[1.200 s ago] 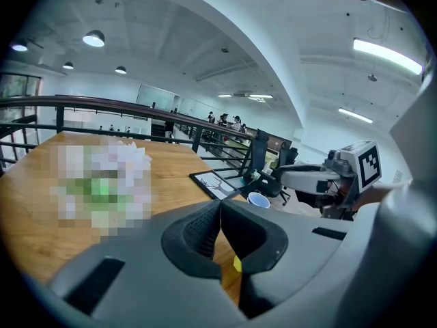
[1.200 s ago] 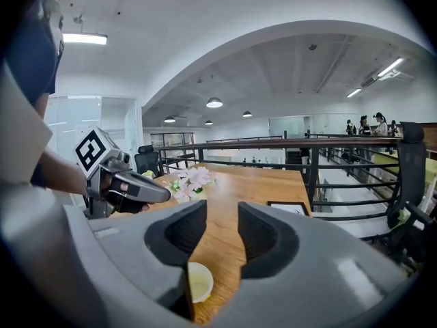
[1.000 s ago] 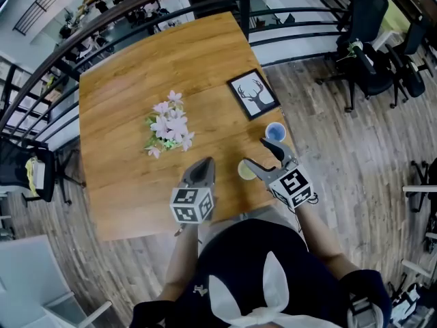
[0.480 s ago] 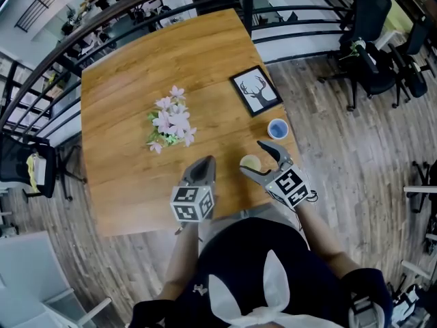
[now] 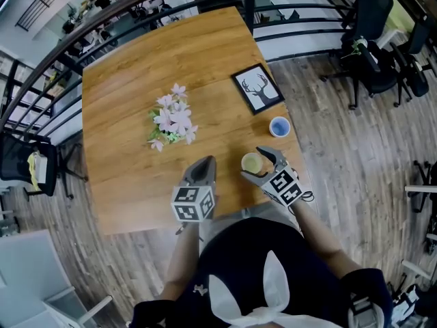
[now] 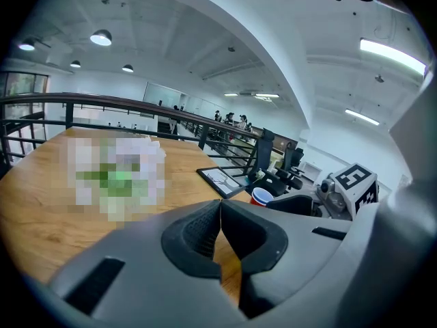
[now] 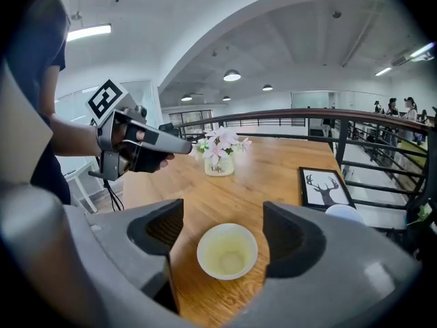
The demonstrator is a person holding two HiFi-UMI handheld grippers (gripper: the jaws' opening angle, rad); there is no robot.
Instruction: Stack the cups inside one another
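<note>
A pale yellow cup [image 7: 227, 251] stands upright near the table's front edge, also seen in the head view as the yellow cup [image 5: 252, 162]. My right gripper [image 7: 225, 236] is open, with the cup between its jaws and a gap on each side. A second cup [image 6: 261, 197], red outside and blue inside, stands further right near the table's edge, as the head view shows [image 5: 279, 126]. My left gripper [image 6: 220, 227] is shut on nothing and hangs over the front of the table [image 5: 203, 164], left of the yellow cup.
A small vase of pink flowers [image 5: 172, 119] stands mid-table. A black-framed deer picture [image 5: 258, 89] lies flat at the right edge, beyond the red cup. The wooden table [image 5: 136, 67] ends just right of both cups. A railing runs behind it.
My right gripper has come down and forward, and its jaws have spread wider. The yellow cup now sits between them. The left gripper has stayed where it was.
</note>
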